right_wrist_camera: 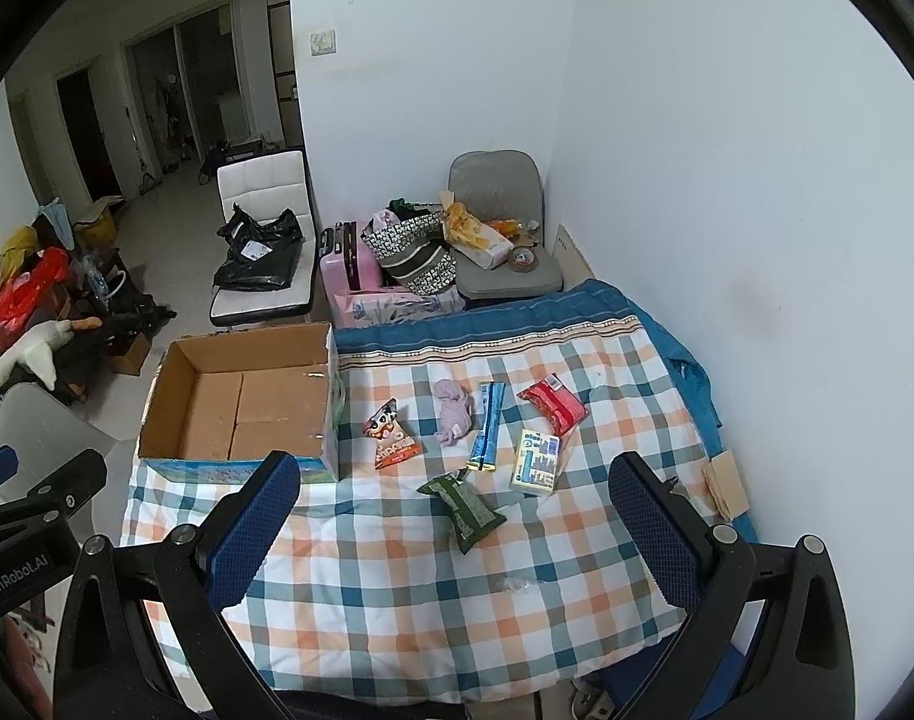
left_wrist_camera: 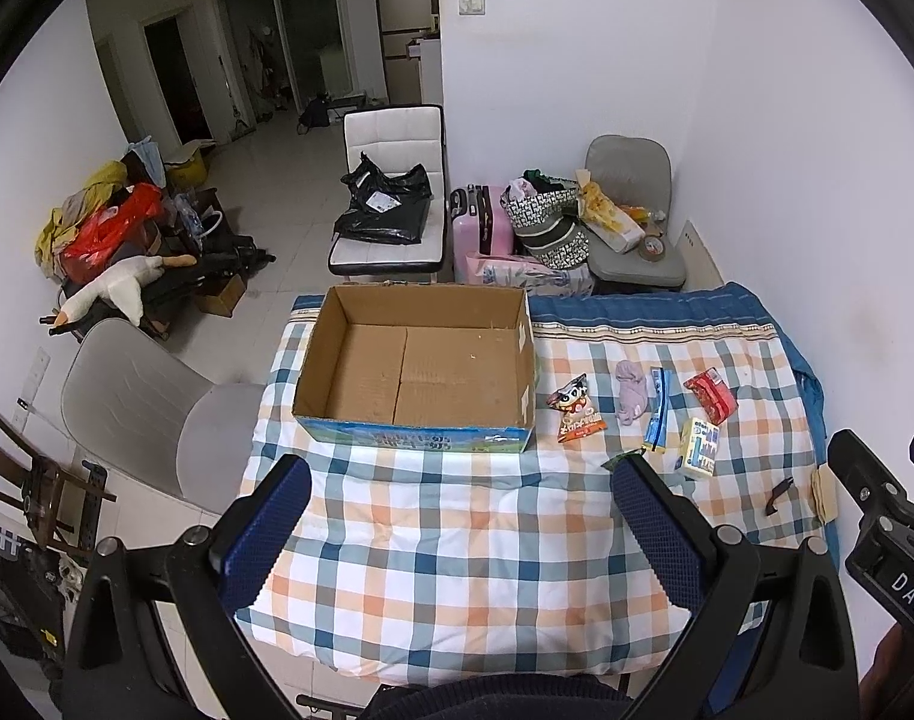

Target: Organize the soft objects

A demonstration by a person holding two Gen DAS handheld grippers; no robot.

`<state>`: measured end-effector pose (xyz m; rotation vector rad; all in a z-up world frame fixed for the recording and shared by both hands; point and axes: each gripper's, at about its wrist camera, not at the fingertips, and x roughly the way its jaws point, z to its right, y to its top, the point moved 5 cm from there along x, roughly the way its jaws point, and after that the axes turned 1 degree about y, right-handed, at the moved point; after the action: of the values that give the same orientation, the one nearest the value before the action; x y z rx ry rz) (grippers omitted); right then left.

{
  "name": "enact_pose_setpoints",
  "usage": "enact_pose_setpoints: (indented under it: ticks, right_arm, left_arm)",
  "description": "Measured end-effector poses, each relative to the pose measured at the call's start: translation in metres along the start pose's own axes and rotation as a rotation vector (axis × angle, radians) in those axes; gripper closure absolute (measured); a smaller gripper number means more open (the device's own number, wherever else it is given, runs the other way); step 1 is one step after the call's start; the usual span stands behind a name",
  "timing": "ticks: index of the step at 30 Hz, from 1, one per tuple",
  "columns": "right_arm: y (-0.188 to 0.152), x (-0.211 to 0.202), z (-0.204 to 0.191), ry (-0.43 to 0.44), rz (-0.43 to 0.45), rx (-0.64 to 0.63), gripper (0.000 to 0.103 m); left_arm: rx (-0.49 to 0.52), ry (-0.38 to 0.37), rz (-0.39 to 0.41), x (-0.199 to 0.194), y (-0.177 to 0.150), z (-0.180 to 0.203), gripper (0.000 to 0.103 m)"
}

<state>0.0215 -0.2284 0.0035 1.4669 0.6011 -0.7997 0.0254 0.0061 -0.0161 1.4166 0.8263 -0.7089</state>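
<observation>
Around the open cardboard box point(right_wrist_camera: 240, 402), which sits empty on the left part of the checked quilt point(right_wrist_camera: 426, 588), the soft things lie in a loose row to its right: a cartoon snack bag point(right_wrist_camera: 392, 434) nearest the box, then a crumpled lilac cloth point(right_wrist_camera: 453, 412), a long blue pouch point(right_wrist_camera: 488, 426), a red packet point(right_wrist_camera: 551, 402) and a pale yellow tissue pack point(right_wrist_camera: 536, 459), with a dark green packet point(right_wrist_camera: 464, 504) closer to the camera. Nothing lies between these and the box. The right wrist view shows the green packet whole; in the left wrist view only its corner peeps out behind the left gripper's right finger. The left gripper point(left_wrist_camera: 457, 534) hangs spread wide over bare quilt, holding nothing; the right gripper point(right_wrist_camera: 457, 534) is likewise spread and empty above the near quilt. The quilt covers a table set against a white wall; beyond stand a grey chair point(right_wrist_camera: 505, 264), a pink suitcase point(right_wrist_camera: 342, 264) and a white chair point(right_wrist_camera: 264, 228) with a black bag.
</observation>
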Motion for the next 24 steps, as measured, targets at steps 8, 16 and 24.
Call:
enact_pose_setpoints:
  ticks: [8,16,24]
  right_arm:
    - [0.0038,-0.0015,-0.0013,-0.002,0.003,0.002,0.0]
    - [0.0034,-0.0016,-0.002,-0.001,0.004,0.002,0.0]
    - [0.001,-0.0019,-0.0018,0.002,0.006,0.004,0.0]
  left_arm:
    - [0.002,0.0,0.0,-0.0002,-0.0003,0.0005,0.0]
    - [0.001,-0.001,-0.002,-0.0001,-0.0003,-0.0004,0.0]
    - [0.004,-0.004,-0.002,-0.0033,0.0032,-0.0009,0.0]
